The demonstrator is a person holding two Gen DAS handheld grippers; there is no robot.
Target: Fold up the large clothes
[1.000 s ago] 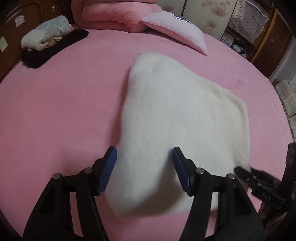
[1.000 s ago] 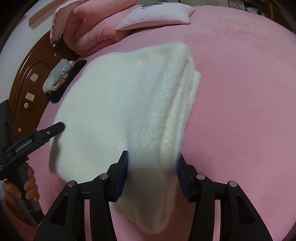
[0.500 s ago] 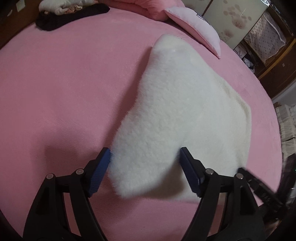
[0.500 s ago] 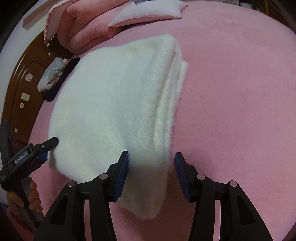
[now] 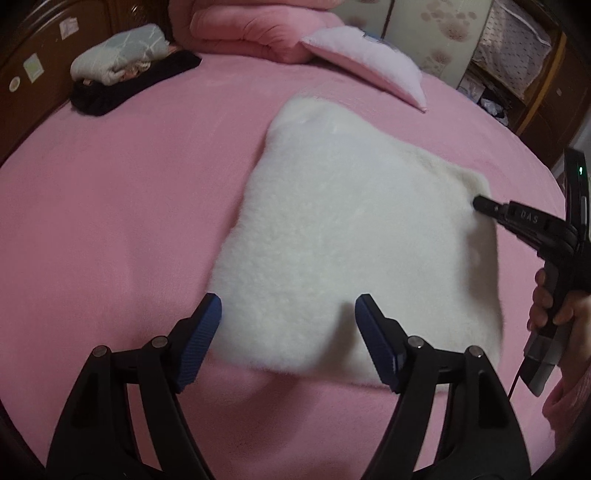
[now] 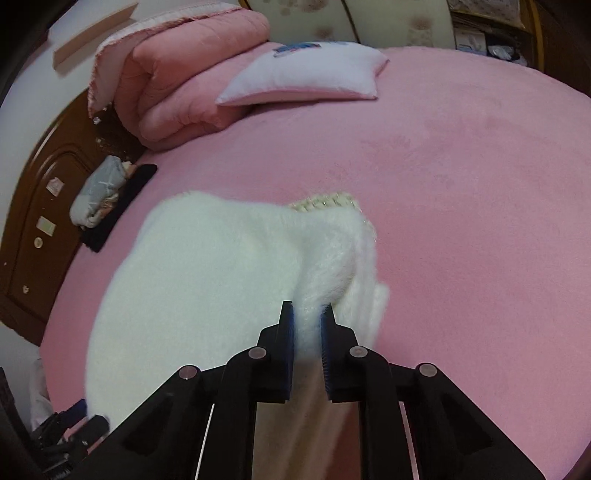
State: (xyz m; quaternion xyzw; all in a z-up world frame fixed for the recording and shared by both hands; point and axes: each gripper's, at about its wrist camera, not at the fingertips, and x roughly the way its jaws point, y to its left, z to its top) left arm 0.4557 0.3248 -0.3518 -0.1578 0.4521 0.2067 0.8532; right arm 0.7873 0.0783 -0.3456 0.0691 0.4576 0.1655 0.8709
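A fluffy white garment lies folded on the pink bed. My left gripper is open, its blue pads on either side of the garment's near corner, not pinching it. My right gripper is shut on the garment's edge and lifts that fold a little; a knit hem shows at the far corner. In the left wrist view the right gripper bites the garment's right edge. The left gripper shows at the bottom left of the right wrist view.
A pale pink pillow and a folded pink quilt lie at the head of the bed. A grey-and-white bundle on black clothing sits at the far left by the dark wooden headboard. Cluttered shelves stand far right.
My right gripper has closed on the garment's edge and raised it. My left gripper has stayed open, and its view has tilted back up toward the pillows.
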